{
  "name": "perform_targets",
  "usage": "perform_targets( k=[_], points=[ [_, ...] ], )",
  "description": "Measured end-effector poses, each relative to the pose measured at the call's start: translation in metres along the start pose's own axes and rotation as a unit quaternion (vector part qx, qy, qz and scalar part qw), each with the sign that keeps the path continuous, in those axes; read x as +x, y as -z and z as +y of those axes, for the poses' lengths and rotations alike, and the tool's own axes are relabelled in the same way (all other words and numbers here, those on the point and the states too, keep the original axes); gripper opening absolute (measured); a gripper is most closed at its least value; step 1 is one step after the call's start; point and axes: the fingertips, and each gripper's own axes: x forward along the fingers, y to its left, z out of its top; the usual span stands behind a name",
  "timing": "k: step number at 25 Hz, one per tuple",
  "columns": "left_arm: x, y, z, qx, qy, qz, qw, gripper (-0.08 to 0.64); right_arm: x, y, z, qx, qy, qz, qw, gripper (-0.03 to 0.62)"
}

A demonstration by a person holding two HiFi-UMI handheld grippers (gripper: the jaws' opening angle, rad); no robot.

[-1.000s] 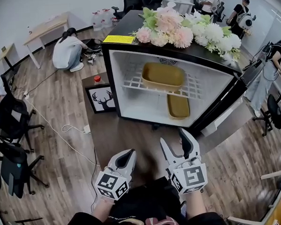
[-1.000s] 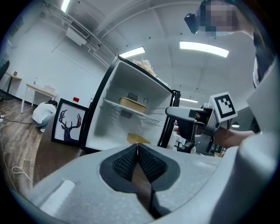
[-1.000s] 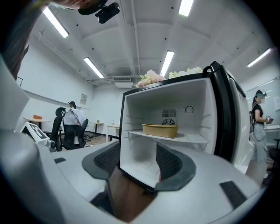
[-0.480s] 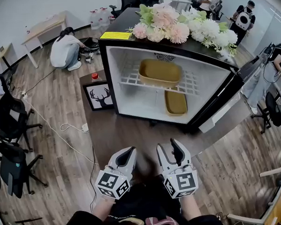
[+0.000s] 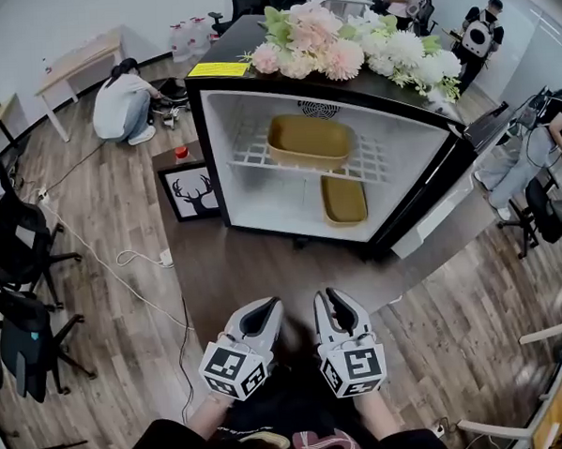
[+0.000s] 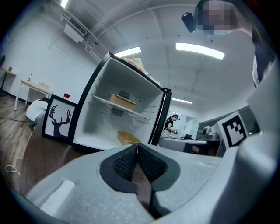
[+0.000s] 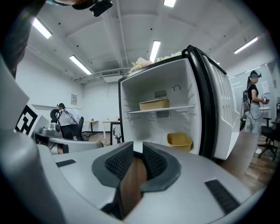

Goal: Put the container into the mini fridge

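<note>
One tan container (image 5: 309,140) lies on the shelf of the fridge (image 5: 237,188), its long side across the opening. A second container (image 5: 344,200) sits on the fridge floor at the right, running front to back. Both grippers hang well outside the fridge. The right gripper (image 5: 335,299), nearer the open door (image 5: 431,222), sits lower than a second ago, and its jaws have just been closing to a narrow, empty gap. The left gripper (image 5: 257,312) looks clenched and empty.

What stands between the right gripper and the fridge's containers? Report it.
Nothing visible. Only bare floor lies between the right gripper, whose empty jaws have just been closing, and the open mini fridge holding the upper container and lower container.
</note>
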Motion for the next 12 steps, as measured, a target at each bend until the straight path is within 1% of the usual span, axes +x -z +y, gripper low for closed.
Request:
perform_targets(
  k=[1, 4, 6, 7, 12],
  points=[
    [0.0005, 0.0009, -0.0012, -0.001, 0.002, 0.001, 1.0, 0.009, -0.0002, 0.0008, 0.0, 0.0, 0.002, 0.0, 1.0, 0.06],
    [0.001, 0.0011, -0.0035, -0.007, 0.008, -0.001, 0.9999, 0.009, -0.0004, 0.0016, 0.0023, 0.002, 0.001, 0.001, 1.0, 0.046],
    [0.001, 0.0003, -0.0042, -0.008, 0.011, -0.002, 0.9999, 0.009, -0.0001, 0.0008, 0.0035, 0.003, 0.004, 0.0, 1.0, 0.021],
    [0.0009, 0.0002, -0.0046, -0.006, 0.011, -0.002, 0.9999, 0.009, 0.0001, 0.0003, 0.004, 0.003, 0.005, -0.002, 1.0, 0.009],
    [-0.0007, 0.0003, -0.0082, 0.017, 0.013, 0.005, 0.9997, 0.009, -0.0017, -0.0067, 0.0055, 0.024, 0.007, -0.024, 0.999, 0.009]
  ],
)
